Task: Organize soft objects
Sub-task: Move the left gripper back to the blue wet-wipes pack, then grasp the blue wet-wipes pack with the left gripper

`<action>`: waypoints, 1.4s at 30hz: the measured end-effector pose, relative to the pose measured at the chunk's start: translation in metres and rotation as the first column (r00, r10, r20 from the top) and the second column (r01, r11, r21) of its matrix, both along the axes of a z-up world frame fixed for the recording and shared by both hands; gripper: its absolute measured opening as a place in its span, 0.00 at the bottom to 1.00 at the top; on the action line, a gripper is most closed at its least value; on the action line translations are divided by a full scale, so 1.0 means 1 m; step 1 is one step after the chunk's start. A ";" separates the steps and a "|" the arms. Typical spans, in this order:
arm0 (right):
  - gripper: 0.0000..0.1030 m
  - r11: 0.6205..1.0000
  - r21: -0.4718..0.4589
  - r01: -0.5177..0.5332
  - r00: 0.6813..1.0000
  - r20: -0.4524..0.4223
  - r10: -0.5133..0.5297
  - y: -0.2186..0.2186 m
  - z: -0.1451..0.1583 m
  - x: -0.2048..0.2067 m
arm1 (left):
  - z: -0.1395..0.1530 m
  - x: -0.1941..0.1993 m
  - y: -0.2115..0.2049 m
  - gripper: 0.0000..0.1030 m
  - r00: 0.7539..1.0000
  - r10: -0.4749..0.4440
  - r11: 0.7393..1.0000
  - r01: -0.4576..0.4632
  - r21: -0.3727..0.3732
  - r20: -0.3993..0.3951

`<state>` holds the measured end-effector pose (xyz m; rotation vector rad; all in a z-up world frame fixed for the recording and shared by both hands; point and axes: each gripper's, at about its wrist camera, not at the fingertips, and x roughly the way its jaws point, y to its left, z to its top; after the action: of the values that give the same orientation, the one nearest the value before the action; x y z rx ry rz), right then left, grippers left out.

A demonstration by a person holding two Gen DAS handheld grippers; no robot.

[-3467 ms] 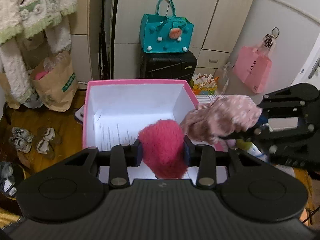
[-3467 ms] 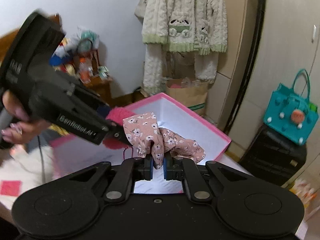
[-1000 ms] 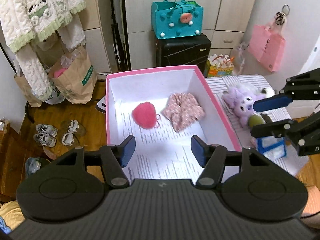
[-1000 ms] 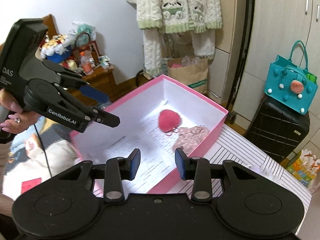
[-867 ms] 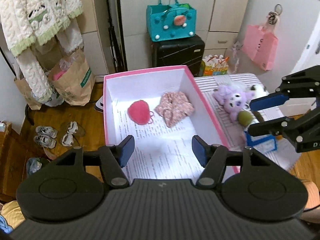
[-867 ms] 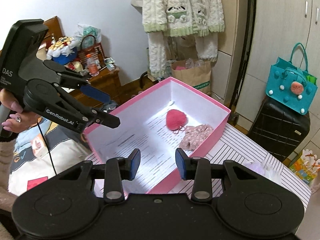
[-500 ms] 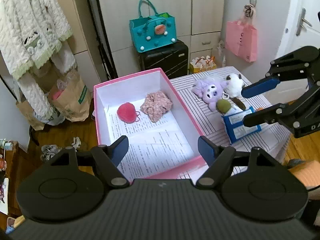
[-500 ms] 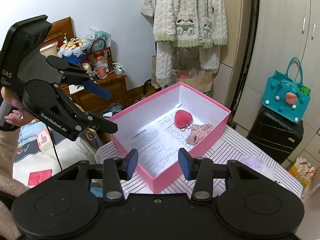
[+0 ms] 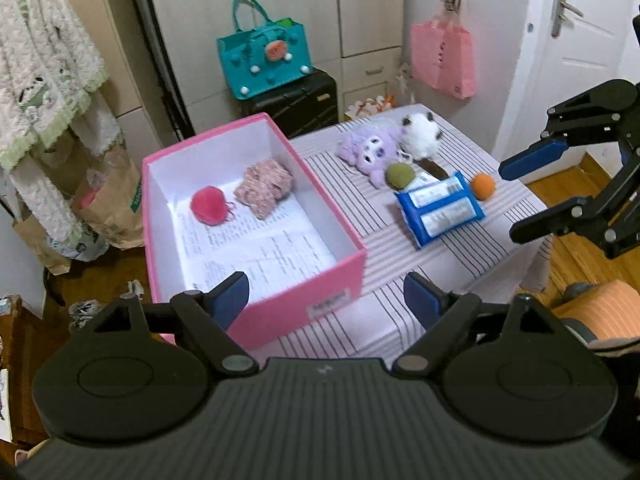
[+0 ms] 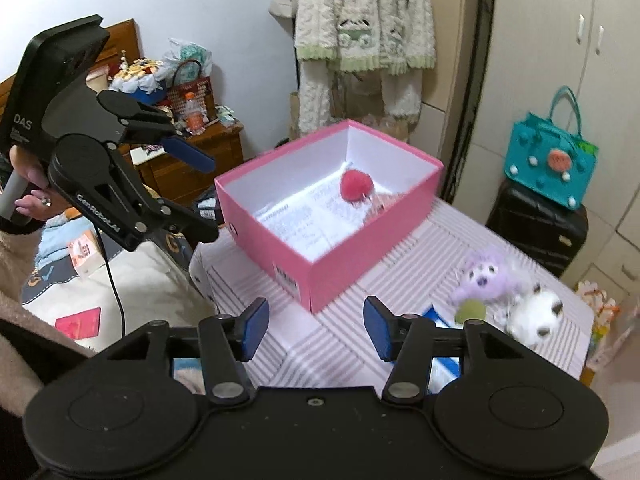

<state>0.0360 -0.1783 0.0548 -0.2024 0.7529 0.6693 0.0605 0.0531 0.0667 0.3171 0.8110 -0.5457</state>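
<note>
My left gripper [image 9: 326,294]: jaws spread wide and holding nothing; it has pulled back and up from the box since a second ago, so the near pink wall now sits between my fingers.
My right gripper [image 10: 316,326]: jaws wide apart, empty; it too has backed away, and now hangs over the striped cloth near the box's corner.
Pink box [image 9: 320,216]: stands open on the striped table [image 9: 404,256], white inside with printed paper on the floor.
Red pom-pom [image 9: 209,205]: lies on the box floor toward the far end, where I dropped it; 3.5 s ago it was clamped in my left fingers.
Floral scrunchie [image 9: 264,188]: lies just beside the pom-pom, nearer the right wall; earlier my right fingers pinched it above the box.
Purple plush [image 9: 370,148]: on the cloth outside the box, touching the white plush [image 9: 420,136].
Green ball [image 9: 399,175]: just in front of the purple plush, against the blue packet [image 9: 440,210].
Orange ball [image 9: 483,186]: on the cloth at the packet's far right corner.
Change in view: both cameras now take in the whole box and the toys beside it; the right view is a little blurred.
</note>
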 end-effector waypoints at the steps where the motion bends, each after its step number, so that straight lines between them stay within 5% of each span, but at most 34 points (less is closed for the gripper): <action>1: 0.56 1.000 0.000 0.009 1.000 -0.007 -0.009 -0.003 -0.004 -0.003 | -0.004 -0.003 -0.003 0.82 1.000 -0.007 1.000 0.007 -0.001 -0.005; 12: 0.58 0.993 0.049 0.104 0.990 -0.105 -0.099 -0.043 -0.054 -0.020 | -0.037 -0.011 -0.028 0.82 0.994 -0.084 0.995 0.081 -0.051 -0.065; 23: 0.58 0.958 0.136 0.254 0.967 -0.072 -0.246 -0.084 -0.117 -0.022 | -0.066 -0.015 -0.067 0.81 0.990 -0.141 0.978 0.144 -0.149 0.027; 34: 0.59 0.900 0.223 0.374 0.912 0.090 -0.401 -0.103 -0.178 -0.002 | -0.110 0.015 -0.124 0.77 0.996 -0.038 0.978 0.055 -0.199 0.085; 42: 0.62 0.876 0.223 0.427 0.896 0.031 -0.444 -0.111 -0.197 0.026 | -0.136 0.047 -0.153 0.66 0.997 0.009 0.985 0.005 -0.174 0.078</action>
<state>0.0622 -0.2891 -0.1425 0.1358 0.6147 0.3024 0.1077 -0.1000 -0.0688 0.1758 0.6824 -0.5949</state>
